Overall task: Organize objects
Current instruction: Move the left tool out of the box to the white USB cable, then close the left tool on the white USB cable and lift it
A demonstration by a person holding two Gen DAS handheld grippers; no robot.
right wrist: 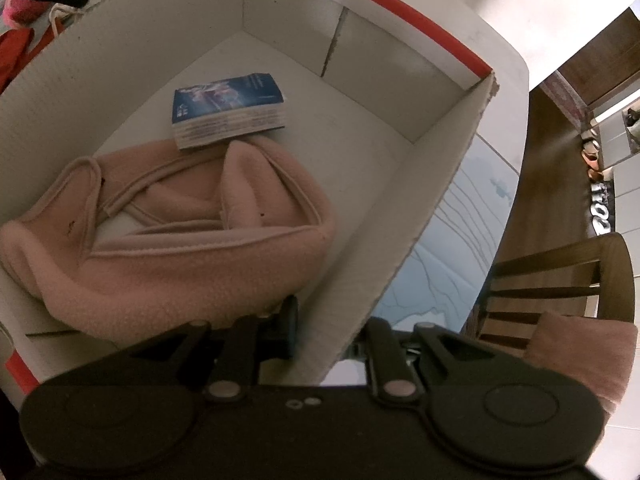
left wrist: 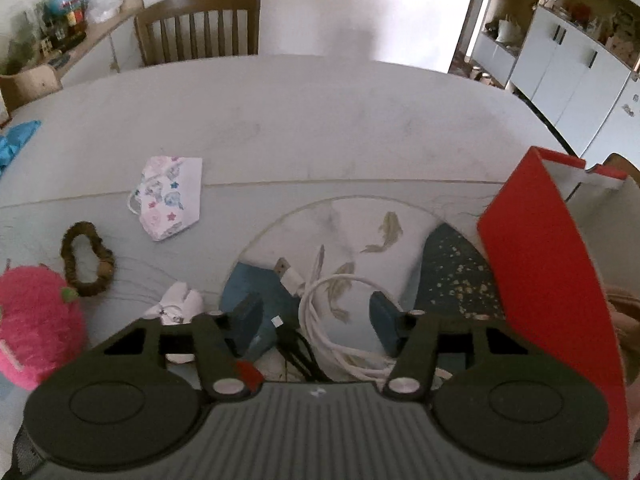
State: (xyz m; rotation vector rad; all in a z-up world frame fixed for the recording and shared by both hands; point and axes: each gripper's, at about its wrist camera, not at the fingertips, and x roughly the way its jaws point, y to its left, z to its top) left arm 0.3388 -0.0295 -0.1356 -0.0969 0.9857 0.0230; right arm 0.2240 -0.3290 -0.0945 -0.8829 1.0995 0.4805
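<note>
My left gripper [left wrist: 316, 316] points down at the table and stands open. A coiled white cable [left wrist: 336, 308] and a black cable [left wrist: 296, 344] lie between its blue pads [left wrist: 248, 316], and neither pad presses on them. A red and white cardboard box [left wrist: 548, 280] stands just to the right. My right gripper [right wrist: 324, 332] is shut on the near wall of that box [right wrist: 400, 80], one finger inside and one outside. In the box lie a pink fleece cloth [right wrist: 180, 248] and a blue packet [right wrist: 228, 110].
On the table to the left lie a patterned face mask [left wrist: 170, 196], a brown scrunchie [left wrist: 86, 260], a pink plush toy [left wrist: 36, 320] and a small white item [left wrist: 178, 304]. A wooden chair [left wrist: 198, 28] stands at the far edge, another chair [right wrist: 552, 280] beside the box.
</note>
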